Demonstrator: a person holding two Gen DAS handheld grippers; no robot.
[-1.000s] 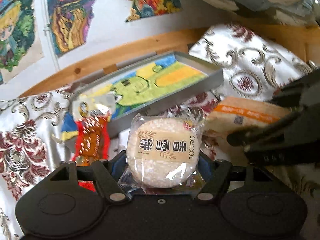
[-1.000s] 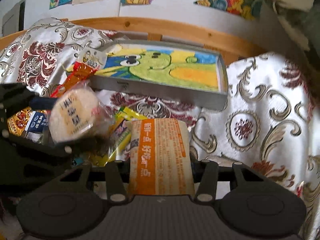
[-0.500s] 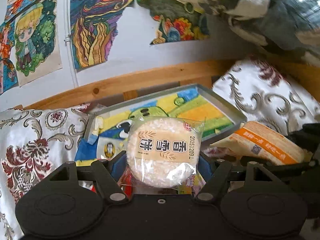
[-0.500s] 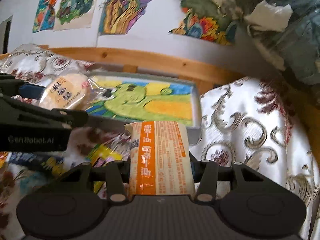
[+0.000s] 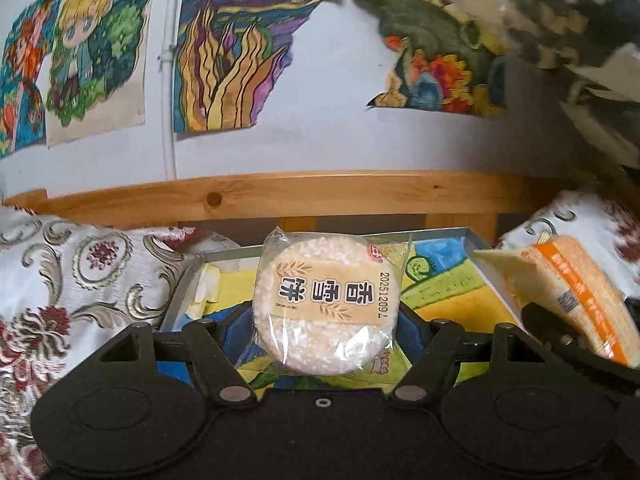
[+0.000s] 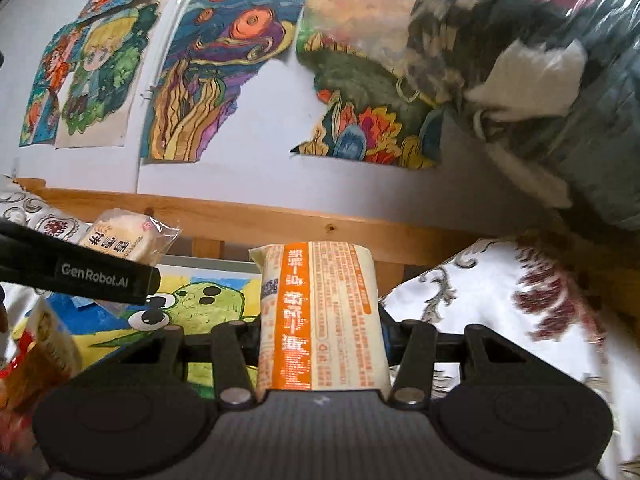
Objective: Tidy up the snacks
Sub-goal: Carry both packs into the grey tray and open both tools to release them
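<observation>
My left gripper (image 5: 326,320) is shut on a round rice cracker in clear wrap (image 5: 326,304), held above the near part of a grey tray (image 5: 440,234) lined with a green cartoon drawing. My right gripper (image 6: 320,332) is shut on an orange-and-cream snack packet (image 6: 320,316), which stands upright over the tray's right end (image 6: 212,262). In the left wrist view the orange packet (image 5: 568,296) shows at the right; in the right wrist view the rice cracker (image 6: 120,240) and the left gripper's black finger (image 6: 80,272) show at the left.
Red and yellow snack packets (image 6: 36,352) lie at the lower left. A wooden rail (image 5: 280,196) runs behind the tray, below a wall with coloured drawings (image 5: 240,40). Patterned white cloth (image 6: 520,300) covers the surface; bundled fabric (image 6: 560,80) looms upper right.
Both grippers have risen and moved forward toward the tray with their snacks; the views tilt up to the wall. The loose packets have dropped out of the left view.
</observation>
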